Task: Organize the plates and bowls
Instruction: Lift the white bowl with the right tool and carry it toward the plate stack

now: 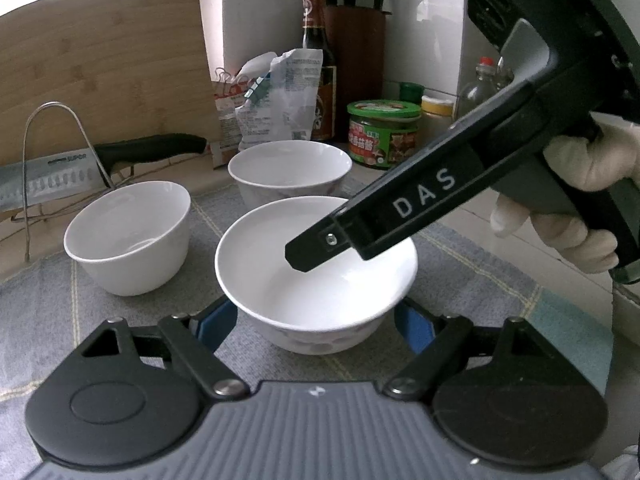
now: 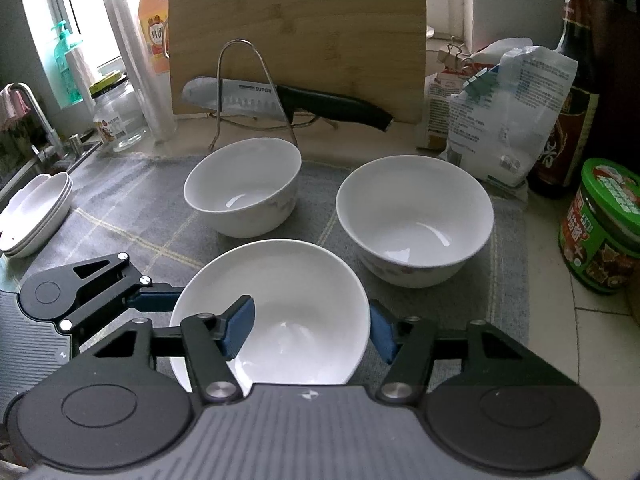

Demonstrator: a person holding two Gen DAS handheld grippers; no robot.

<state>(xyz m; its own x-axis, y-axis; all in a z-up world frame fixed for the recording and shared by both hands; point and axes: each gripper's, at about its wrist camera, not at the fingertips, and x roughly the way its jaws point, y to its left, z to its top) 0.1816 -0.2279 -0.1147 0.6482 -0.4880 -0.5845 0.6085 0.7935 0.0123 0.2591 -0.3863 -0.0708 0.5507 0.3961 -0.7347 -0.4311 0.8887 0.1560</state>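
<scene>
1. Left wrist view: left gripper (image 1: 316, 314) clamped on nearest bowl (image 1: 316, 276), blue pads against its outer wall on both sides.
2. Right wrist view: right gripper (image 2: 310, 328) closed on same bowl's (image 2: 288, 312) wall (one blue pad inside the rim, one outside).
3. Beyond the held bowl: two more white bowls on grey mat (image 2: 120, 216), left bowl (image 2: 244, 188) and right bowl (image 2: 416, 220), apart.
4. Far left of right gripper: stacked plates (image 2: 36, 216) at mat's edge.
</scene>
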